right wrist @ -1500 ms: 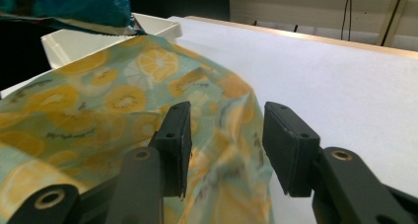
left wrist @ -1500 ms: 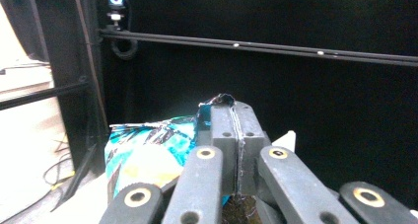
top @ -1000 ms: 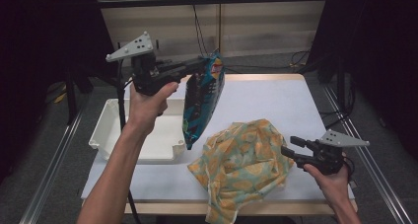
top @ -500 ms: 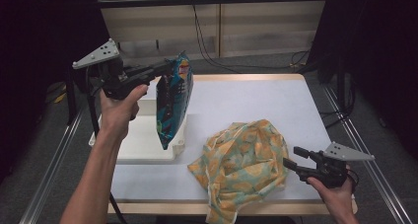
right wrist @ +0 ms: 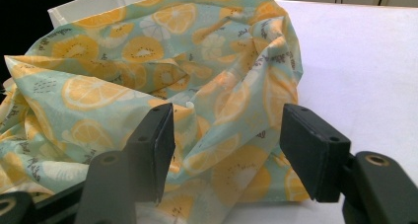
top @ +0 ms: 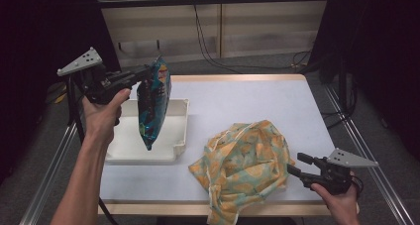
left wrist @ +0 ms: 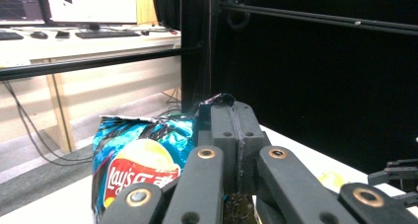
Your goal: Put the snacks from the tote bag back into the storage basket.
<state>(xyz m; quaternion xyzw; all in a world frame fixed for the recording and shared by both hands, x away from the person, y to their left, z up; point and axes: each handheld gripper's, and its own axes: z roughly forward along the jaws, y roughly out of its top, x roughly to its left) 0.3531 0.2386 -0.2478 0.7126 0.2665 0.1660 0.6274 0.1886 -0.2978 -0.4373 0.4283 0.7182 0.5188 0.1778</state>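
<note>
High view is showing a blue Lay's chip bag (top: pixel 152 103) hanging upright by its top edge from the left gripper (top: pixel 141 75), whose jaws are pressing together on that edge. Using the white tray (top: pixel 179 136) as the landmark, the bag is dangling above the tray's middle, its lower tip clear of the tray floor. The person's left hand (top: pixel 101 113) is gripping the tool over the tray's left end.

Left gripper view is revealing what the overhead camera is not: the Lay's logo (left wrist: pixel 140 172) on the bag's face and the crimped top edge pinched between the closed jaws.

To the right of the tray, a citrus-print cloth bag (top: pixel 245 163) is lying crumpled on the white table (top: pixel 247 98). The right gripper (top: pixel 292 164) is sitting just beyond the cloth, farther from the tray. Right gripper view is showing its jaws standing apart, having just been opening, with the cloth's lemon-slice pattern (right wrist: pixel 93 91) lying ahead, nothing clamped.
</note>
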